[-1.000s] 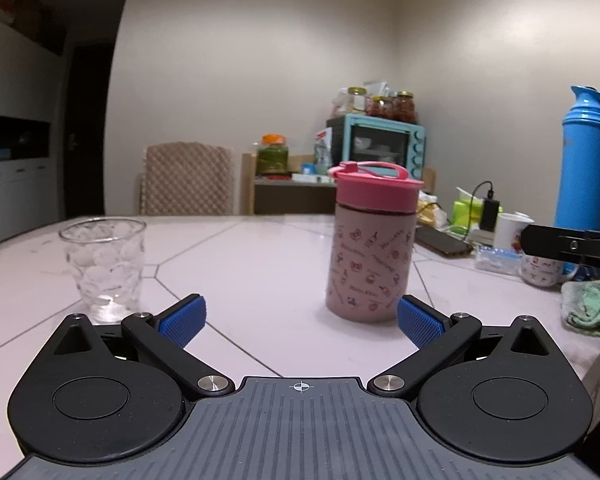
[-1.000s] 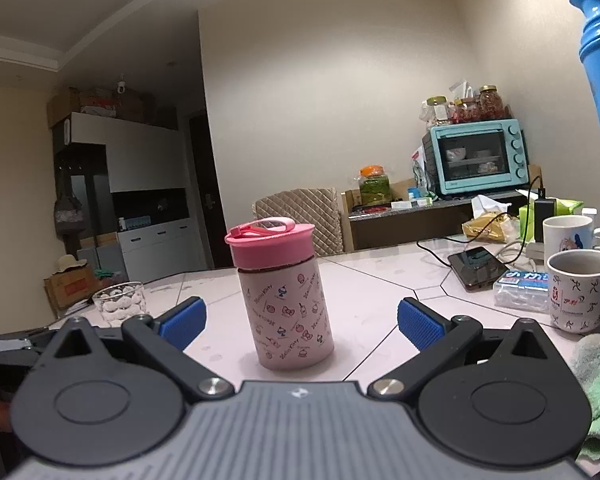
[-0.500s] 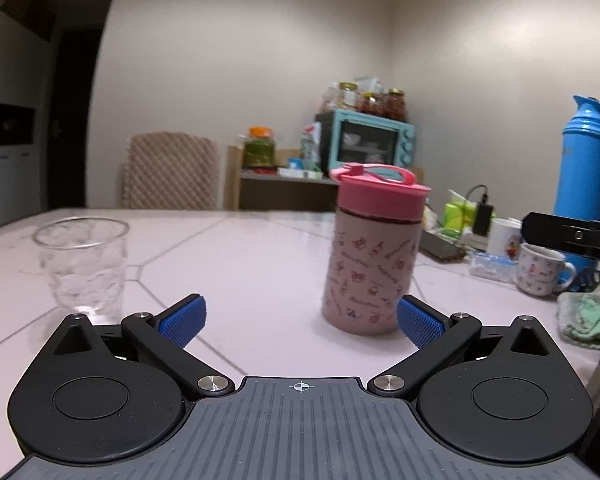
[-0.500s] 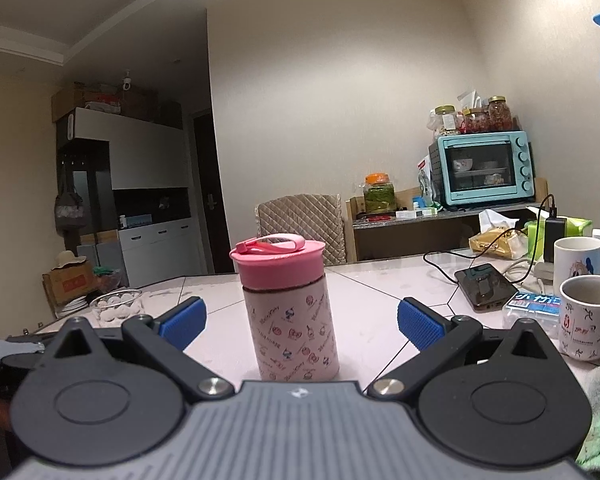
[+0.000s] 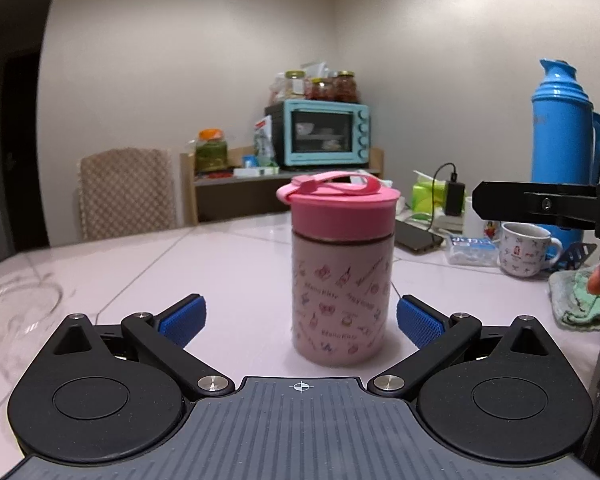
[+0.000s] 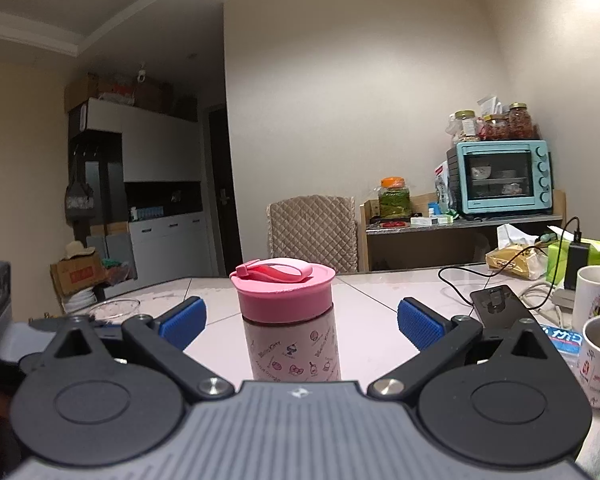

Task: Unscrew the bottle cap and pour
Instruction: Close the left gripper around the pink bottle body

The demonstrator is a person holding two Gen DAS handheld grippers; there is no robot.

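White bench (image 5: 228,264) carried an upright pink bottle (image 5: 339,292), cap (image 5: 341,208) on.
Left tool (image 5: 300,316) and right tool (image 6: 300,316) both gaped wide, level, empty, bottle at 12 o'clock.

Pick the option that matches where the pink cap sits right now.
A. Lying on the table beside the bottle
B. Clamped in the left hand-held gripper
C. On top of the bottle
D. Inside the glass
C: the pink cap sits on top of the bottle, which stands upright on the table ahead of the open left hand-held gripper.
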